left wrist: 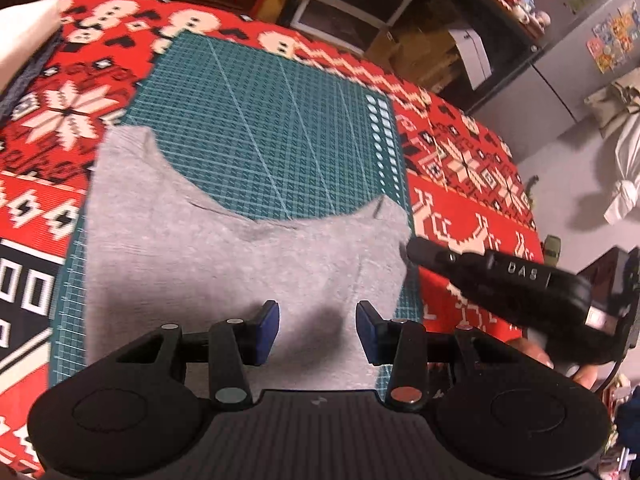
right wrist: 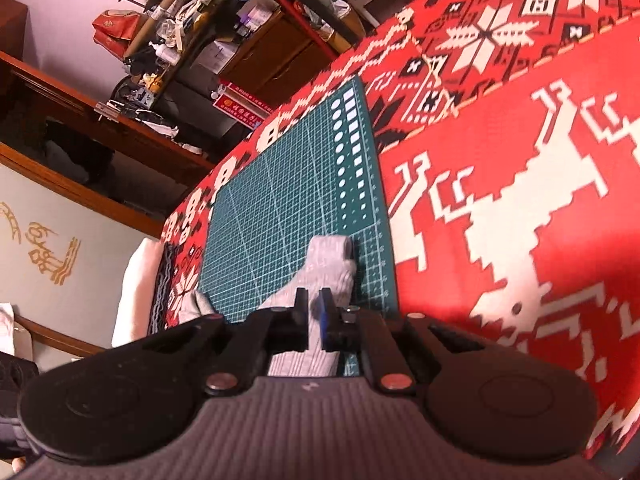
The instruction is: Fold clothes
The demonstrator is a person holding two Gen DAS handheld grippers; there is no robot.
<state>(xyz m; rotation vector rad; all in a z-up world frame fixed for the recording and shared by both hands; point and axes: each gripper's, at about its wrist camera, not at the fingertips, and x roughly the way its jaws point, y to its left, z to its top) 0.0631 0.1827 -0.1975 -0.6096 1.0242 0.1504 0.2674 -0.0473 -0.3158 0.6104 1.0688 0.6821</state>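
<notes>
Grey cloth, a shirt [left wrist: 240, 264], lay spread on a green cutting mat [left wrist: 264, 120] over a red patterned tablecloth [left wrist: 472, 184]. In the left wrist view the left gripper [left wrist: 318, 330] hung just above the near part of the shirt with its jaws spread wide, blue pads [left wrist: 269, 330] on either side of bare grey fabric and nothing caught between them. The right gripper [left wrist: 412, 250] reached in from the right in that view, its tip at the shirt's right edge beside the mat's border. In the right wrist view the right gripper [right wrist: 315, 312] had its jaws drawn close together with a fold of the shirt [right wrist: 328, 264] pinched between them, the cloth running forward from the pads along the mat's [right wrist: 280, 200] right side, near its edge against the tablecloth [right wrist: 500, 200]
</notes>
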